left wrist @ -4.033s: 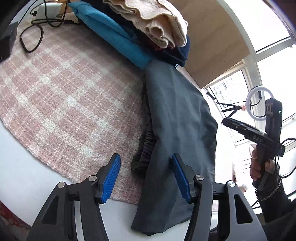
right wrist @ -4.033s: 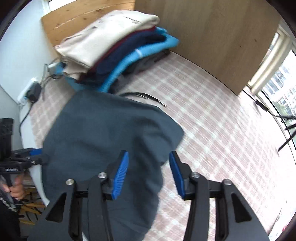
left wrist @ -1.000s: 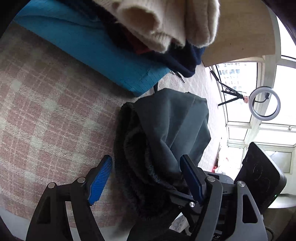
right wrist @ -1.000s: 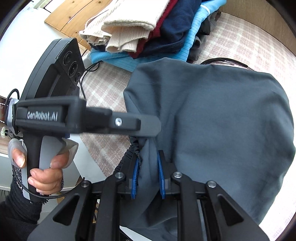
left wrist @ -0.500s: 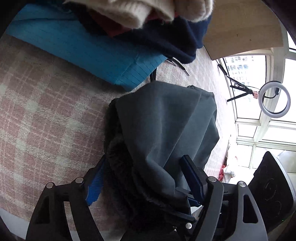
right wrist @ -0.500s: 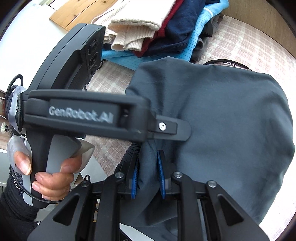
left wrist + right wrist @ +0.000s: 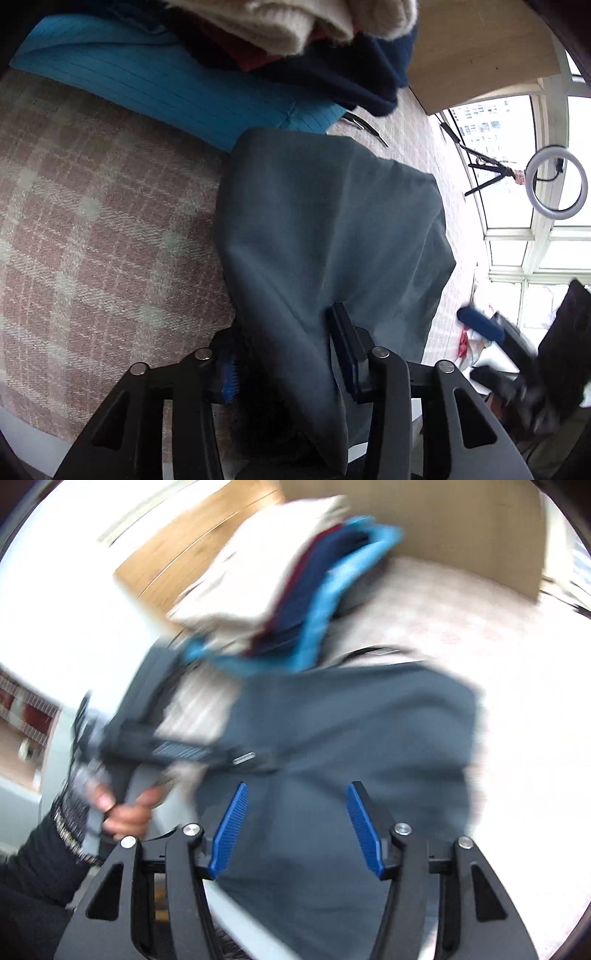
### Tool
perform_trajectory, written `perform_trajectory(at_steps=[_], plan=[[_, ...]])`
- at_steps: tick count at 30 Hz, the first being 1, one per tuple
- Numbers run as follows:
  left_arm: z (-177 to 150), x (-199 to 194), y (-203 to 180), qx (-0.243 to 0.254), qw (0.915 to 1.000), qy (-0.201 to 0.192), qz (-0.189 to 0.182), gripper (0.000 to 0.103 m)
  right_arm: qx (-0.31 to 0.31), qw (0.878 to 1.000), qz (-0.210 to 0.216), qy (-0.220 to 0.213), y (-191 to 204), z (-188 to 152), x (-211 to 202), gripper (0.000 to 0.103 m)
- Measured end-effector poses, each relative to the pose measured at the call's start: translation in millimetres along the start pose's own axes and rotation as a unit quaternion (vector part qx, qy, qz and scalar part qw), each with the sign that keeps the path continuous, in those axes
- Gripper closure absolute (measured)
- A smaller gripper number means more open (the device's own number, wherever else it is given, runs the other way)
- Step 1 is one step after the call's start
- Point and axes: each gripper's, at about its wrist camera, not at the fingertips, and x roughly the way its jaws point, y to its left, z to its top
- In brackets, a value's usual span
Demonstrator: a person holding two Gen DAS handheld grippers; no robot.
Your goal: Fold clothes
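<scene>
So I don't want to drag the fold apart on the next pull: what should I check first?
1. Left gripper closed on the folded dark grey-blue garment: ok, fabric bunched between its fingers.
2. Right gripper clear of the cloth: ok, fingers apart above it.
3. Garment lying on the pink plaid tablecloth: ok.
4. Gap to the stack of folded clothes: not ok, the garment's far edge meets the bright blue ribbed piece.
5. Fold edges aligned: cannot tell, right wrist view is blurred.
</scene>
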Motion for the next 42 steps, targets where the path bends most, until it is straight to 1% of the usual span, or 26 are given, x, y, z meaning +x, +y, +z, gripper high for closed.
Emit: perform_trajectory(at_steps=[1,2,3,4,5,6,7,8,9,10,11,13,14,15,16,17,20,23,25,28,30,32,34,37,40,42], plan=[[-2,0,-1,0.007,1.0,-0.004,-0.004,0.05,0.023,1.0,-0.016,-0.014,-25,-1,-5,0.037],[-4,0,-3,0.009,0.9999,-0.008,-0.008,0.046,0.043,0.999,-0.028,-0.012,-43,1,-3,0.037],[-5,2,-8,0.018,0.9998,-0.011,-0.007,0.038,0.063,0.997,-0.04,-0.009,-60,5,-2,0.037],[-6,3,-13,0.028,0.9995,-0.014,-0.006,0.033,0.075,0.996,-0.046,0.0,-77,4,3,0.037],[-7,6,-19,0.041,0.999,-0.015,0.006,0.033,0.083,0.996,-0.041,0.007,-91,1,6,0.037],[-8,7,-25,0.056,0.998,-0.019,0.021,0.034,0.087,0.996,-0.02,0.011,-101,0,11,0.037],[-10,9,-29,0.07,0.9967,-0.023,0.034,0.04,0.089,0.996,0.006,0.015,-105,-3,18,0.037],[-9,8,-28,0.065,0.9972,-0.023,0.03,0.042,0.092,0.995,0.032,0.019,-108,-5,26,0.037],[-8,8,-26,0.059,0.9977,-0.022,0.026,0.052,0.094,0.994,0.053,0.024,-110,-9,36,0.037],[-8,8,-24,0.054,0.9981,-0.022,0.022,0.059,0.094,0.992,0.073,0.028,-110,-8,43,0.037],[-7,7,-22,0.048,0.9985,-0.021,0.017,0.063,0.09,0.991,0.093,0.028,-109,-8,46,0.035],[-7,6,-18,0.039,0.9989,-0.027,0.008,0.075,0.068,0.991,0.118,0.008,-95,-4,61,0.036],[-8,6,-18,0.041,0.9986,-0.032,0.007,0.076,0.06,0.99,0.127,0.003,-91,-4,67,0.042],[-9,5,-19,0.044,0.9983,-0.037,0.005,0.078,0.059,0.989,0.135,0.009,-89,-2,74,0.053],[-11,5,-21,0.051,0.9976,-0.046,0.008,0.08,0.058,0.988,0.143,0.016,-87,-1,81,0.081],[-13,4,-25,0.058,0.9968,-0.055,0.012,0.081,0.059,0.988,0.142,0.011,-84,-2,79,0.083],[-21,4,-30,0.054,0.9949,-0.085,0.006,0.084,0.06,0.989,0.135,-0.007,-74,-5,73,0.086],[-36,-4,-38,0.051,0.9915,-0.119,-0.009,0.084,0.041,0.99,0.129,-0.04,-58,-9,47,0.087],[-48,-14,-47,0.053,0.9882,-0.143,-0.017,0.084,0.016,0.99,0.129,-0.062,-43,-11,20,0.087],[-64,-38,-68,0.065,0.9801,-0.186,-0.023,0.085,-0.024,0.987,0.129,-0.094,-19,-13,-21,0.088],[-75,-60,-81,0.073,0.9733,-0.216,-0.026,0.085,-0.042,0.983,0.14,-0.113,-2,-9,-38,0.088],[-84,-86,-94,0.084,0.9648,-0.248,-0.025,0.085,-0.059,0.978,0.152,-0.131,15,-4,-56,0.088],[-92,-113,-104,0.098,0.9554,-0.278,-0.014,0.085,-0.077,0.972,0.164,-0.15,32,0,-74,0.088],[-95,-154,-111,0.113,0.9428,-0.313,0.008,0.085,-0.108,0.963,0.176,-0.171,63,11,-89,0.088],[-84,-190,-113,0.125,0.9328,-0.336,0.031,0.085,-0.12,0.956,0.188,-0.188,83,25,-102,0.088],[-72,-220,-102,0.137,0.9275,-0.345,0.045,0.085,-0.114,0.957,0.18,-0.196,94,48,-93,0.088]])
